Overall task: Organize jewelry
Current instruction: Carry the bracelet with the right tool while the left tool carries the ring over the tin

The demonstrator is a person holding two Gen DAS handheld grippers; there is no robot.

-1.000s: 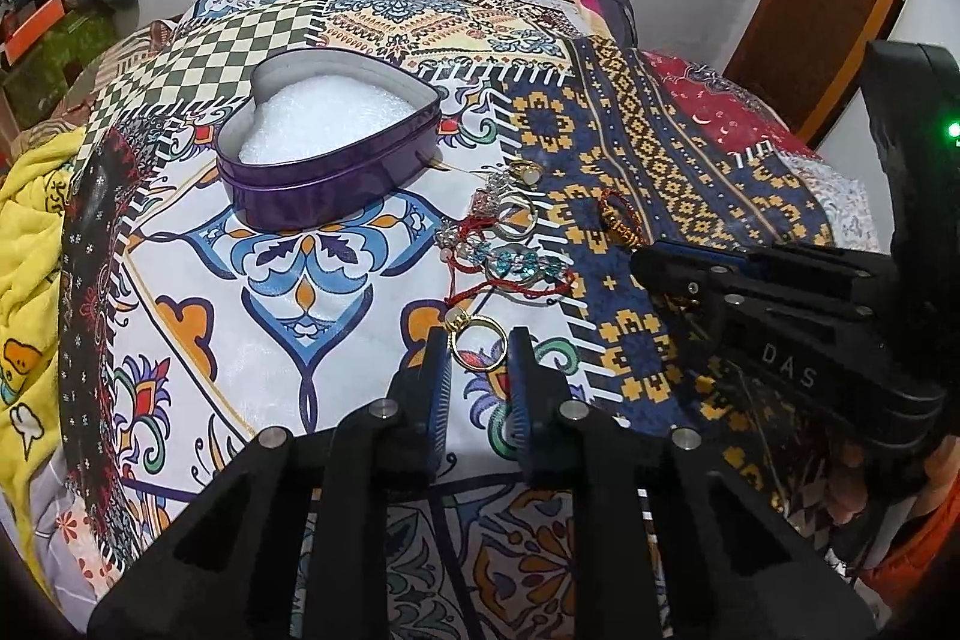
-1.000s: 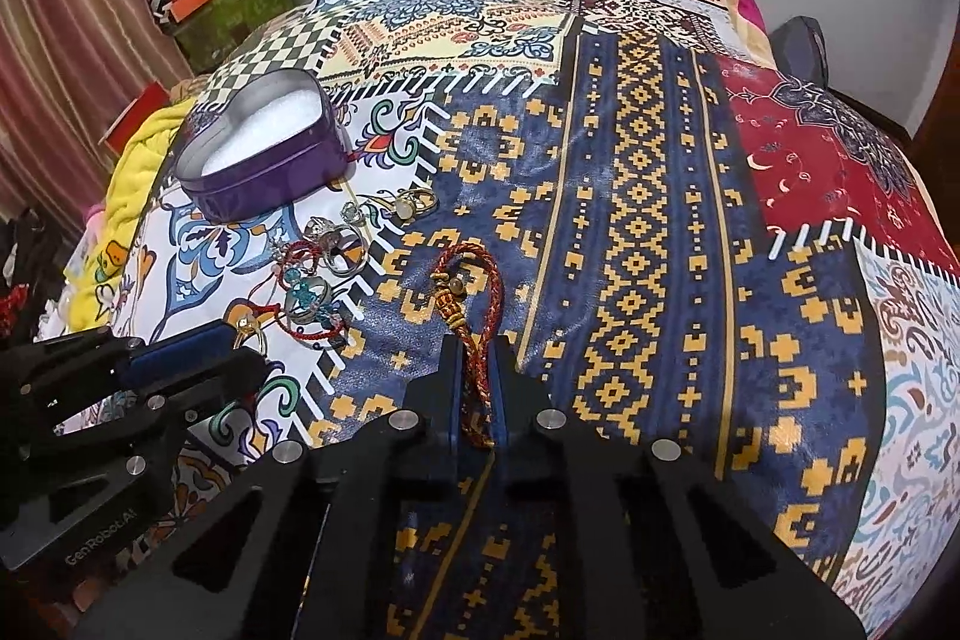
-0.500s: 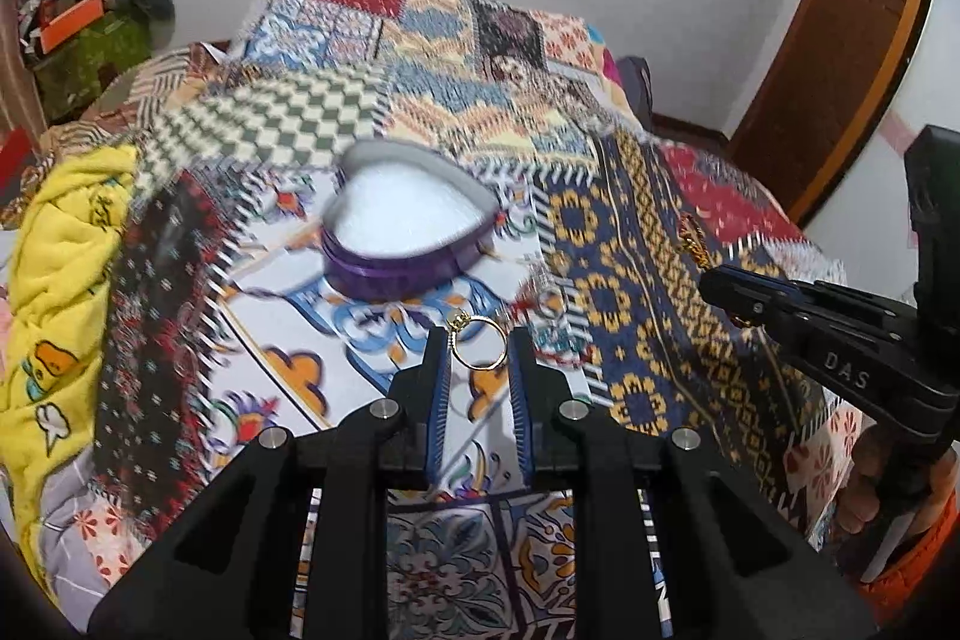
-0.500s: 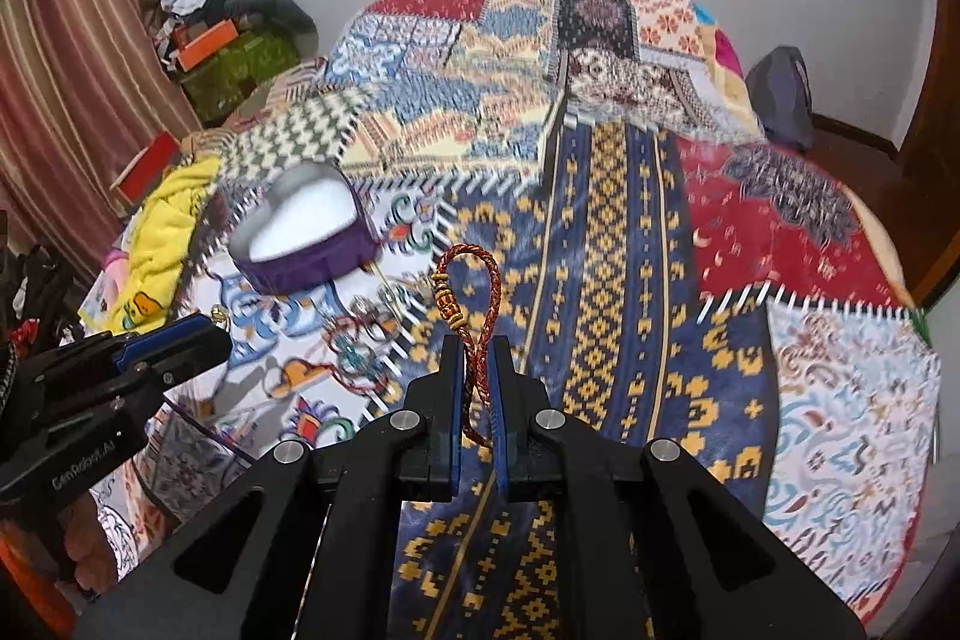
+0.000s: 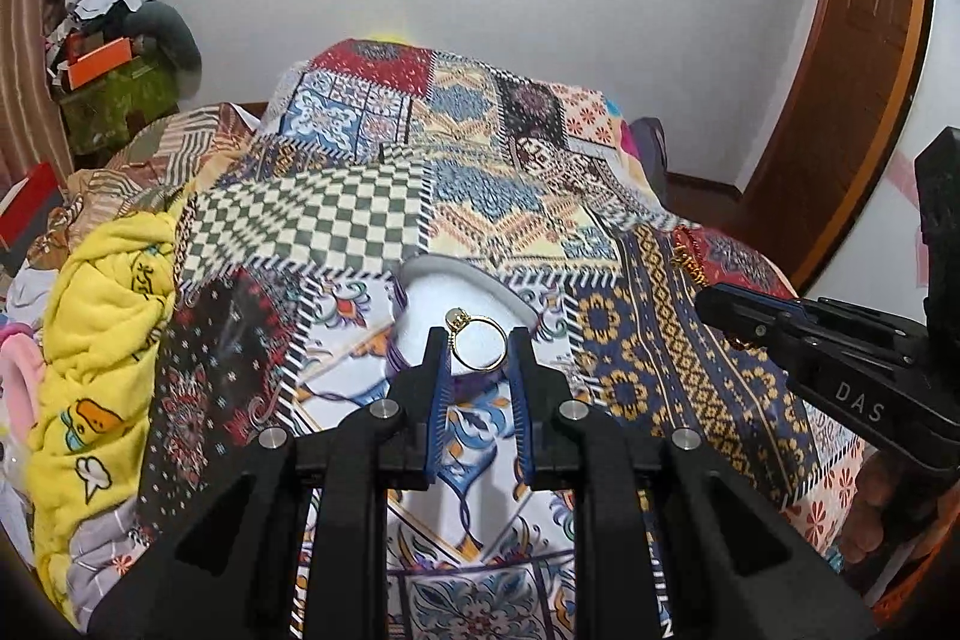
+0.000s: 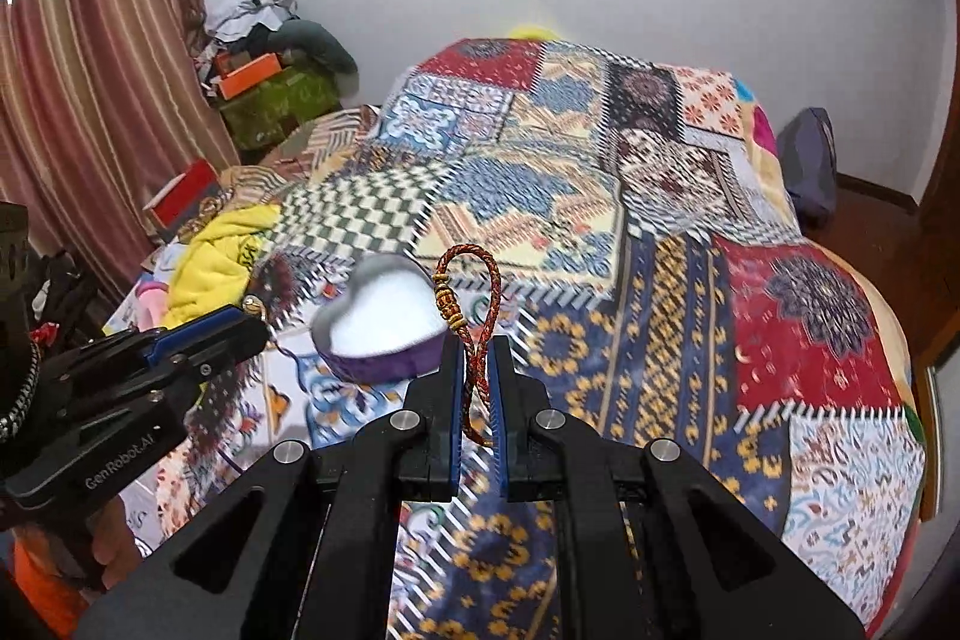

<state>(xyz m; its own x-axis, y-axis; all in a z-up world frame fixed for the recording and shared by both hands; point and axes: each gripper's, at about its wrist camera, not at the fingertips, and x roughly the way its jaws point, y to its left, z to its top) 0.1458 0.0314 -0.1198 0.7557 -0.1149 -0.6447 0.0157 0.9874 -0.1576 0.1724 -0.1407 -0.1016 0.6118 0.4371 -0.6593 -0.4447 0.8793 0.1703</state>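
We are pinching a gold ring (image 5: 477,349) between the left gripper (image 5: 478,340) fingers, above the purple heart-shaped tin (image 5: 462,301) on the patchwork bedspread (image 5: 336,220). The right gripper (image 5: 744,307) is hovering off to our right.

The heart-shaped box (image 5: 462,292) is half hidden behind the left gripper (image 5: 478,346) and blurred. Beside the box, the remaining jewelry on the quilt (image 6: 660,280) is too blurred to tell.

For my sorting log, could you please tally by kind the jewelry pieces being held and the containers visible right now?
Rings: 1, the gold ring in the left claw.
Bracelets: 1, the red braided bracelet in the right claw.
Containers: 1, the purple heart-shaped tin.
Total: 3.
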